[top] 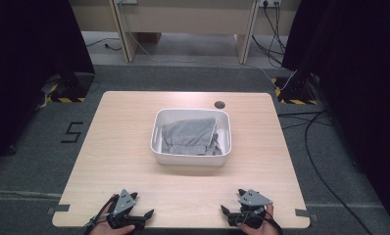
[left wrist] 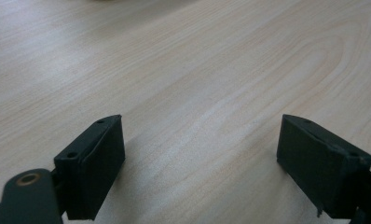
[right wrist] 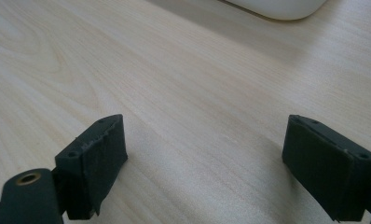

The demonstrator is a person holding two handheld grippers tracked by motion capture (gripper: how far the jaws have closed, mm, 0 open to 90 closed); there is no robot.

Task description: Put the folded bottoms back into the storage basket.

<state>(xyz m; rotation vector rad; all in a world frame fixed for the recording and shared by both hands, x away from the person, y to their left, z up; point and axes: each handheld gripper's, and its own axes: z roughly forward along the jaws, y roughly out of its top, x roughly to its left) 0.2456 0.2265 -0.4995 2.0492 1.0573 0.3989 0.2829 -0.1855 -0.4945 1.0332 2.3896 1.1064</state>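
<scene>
- The left hand-held gripper (top: 140, 219) rests at the near edge of the bench (top: 124, 147), on the left side, held in a hand that enters from the bottom of the high view.
- In the left gripper view, the left hand-held gripper (left wrist: 200, 163) has its two black jaws spread wide apart, with bare light wood between them and nothing held.
- The right hand-held gripper (top: 231, 215) sits at the near edge on the right side, also in a hand, well apart from the left one.
- In the right gripper view, the right hand-held gripper (right wrist: 204, 165) likewise has its jaws wide apart over bare wood, gripping nothing.
- A white basin (top: 191, 159) stands near the middle of the bench, well away from both hand-held grippers; its rounded edge (right wrist: 277, 9) shows at the top of the right gripper view.
- A grey cloth (top: 190, 136) lies crumpled inside the basin, covering most of its floor.
- A small dark round hole (top: 219, 104) sits in the bench top just beyond the basin's far right corner.
- Cables (top: 310, 147) trail across the grey floor to the right of the bench.
</scene>
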